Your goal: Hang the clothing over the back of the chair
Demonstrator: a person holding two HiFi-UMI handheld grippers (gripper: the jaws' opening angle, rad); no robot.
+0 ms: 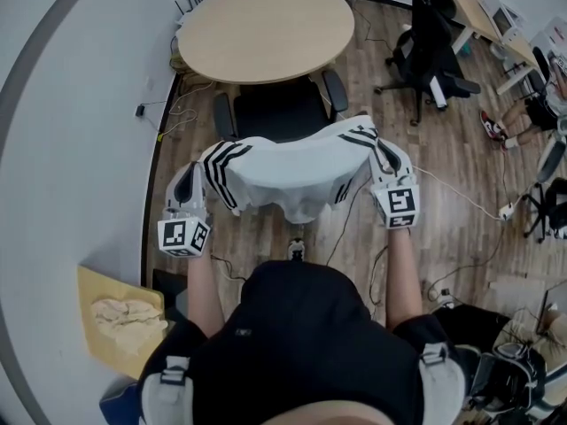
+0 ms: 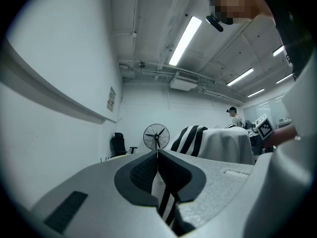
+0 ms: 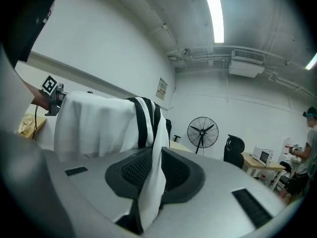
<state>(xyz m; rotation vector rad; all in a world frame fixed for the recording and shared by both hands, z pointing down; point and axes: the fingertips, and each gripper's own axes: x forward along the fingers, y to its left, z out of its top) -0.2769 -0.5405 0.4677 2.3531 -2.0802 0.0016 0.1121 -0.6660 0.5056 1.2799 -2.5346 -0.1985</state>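
Nearest the camera, the person's forearms reach forward and steeply down with a gripper in each hand.

Left gripper (image 1: pixel 190 184): jaws closed on a striped edge of the garment. Its own view shows black-and-white fabric pinched in the slot between the pads.

Right gripper (image 1: pixel 386 168): jaws likewise clamped on fabric. In its view a white fold hangs down through the closed pads.

Task item: white garment with black stripes (image 1: pixel 292 171), stretched out wide between the two grippers. The striped ends sit at the jaws and the middle sags toward the person. Holding it at two far-apart points keeps the cloth open, probably so it can drape evenly rather than bunch.

Just beyond and below the garment is the black office chair (image 1: pixel 279 113), seat and both armrests in view. Its backrest lies under the spread cloth. Cannot tell whether fabric touches the back yet.

Judgement: garment is positioned over the chair back, draping not confirmed. Next step probably calls for lowering so that cloth falls on both sides, then opening the jaws. Risk: uneven weight could let it slide off.

The chair is tucked against the round wooden desk (image 1: pixel 266 27).

Farther off: a standing fan (image 3: pixel 202 131) by the far wall.
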